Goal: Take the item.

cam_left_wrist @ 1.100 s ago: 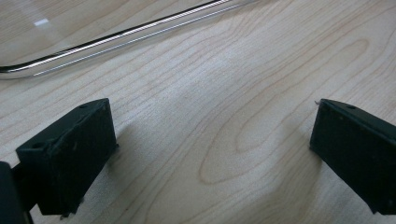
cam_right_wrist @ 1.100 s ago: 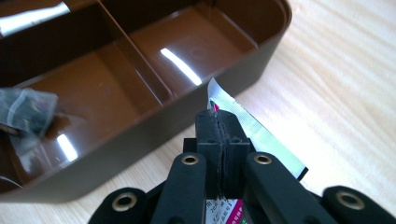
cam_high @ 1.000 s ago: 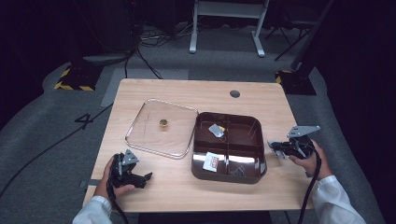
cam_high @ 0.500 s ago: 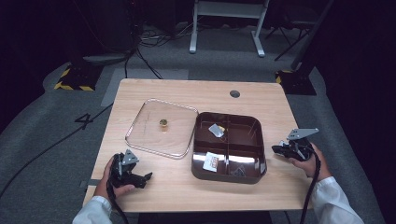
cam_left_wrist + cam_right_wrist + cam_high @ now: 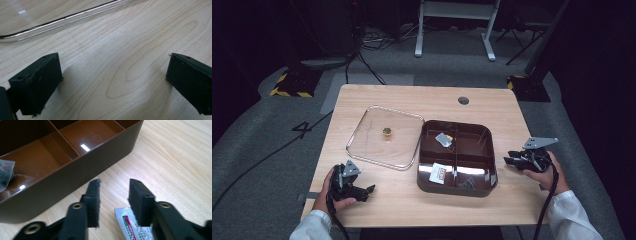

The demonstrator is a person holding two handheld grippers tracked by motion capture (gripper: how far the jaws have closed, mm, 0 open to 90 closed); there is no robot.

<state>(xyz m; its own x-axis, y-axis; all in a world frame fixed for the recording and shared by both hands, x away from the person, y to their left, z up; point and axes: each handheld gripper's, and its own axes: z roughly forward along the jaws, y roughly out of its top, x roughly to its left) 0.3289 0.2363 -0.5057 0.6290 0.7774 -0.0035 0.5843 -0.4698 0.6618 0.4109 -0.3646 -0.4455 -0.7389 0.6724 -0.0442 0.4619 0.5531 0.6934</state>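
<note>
Right gripper (image 5: 112, 187) jaws stand apart over a packet (image 5: 130, 223), beside the box (image 5: 75, 172) near the table's right edge. Your left gripper (image 5: 112, 82) is spread wide, empty.

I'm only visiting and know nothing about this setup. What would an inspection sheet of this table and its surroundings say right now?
Surface: wooden table, with a round hole near the far edge.
Job's things: brown divided box holding small packets; clear lid lying beside it, touching its left side; a small gold thing at the lid's middle.
Clutter: a printed sachet on the table under the right gripper.
Grippers: left gripper open wide over bare wood; right gripper open beside the box.
Cables: one trails from each gripper; more lie on the floor beyond the table.
Surroundings: grey carpet, a white stand, hazard-striped tape.
</note>
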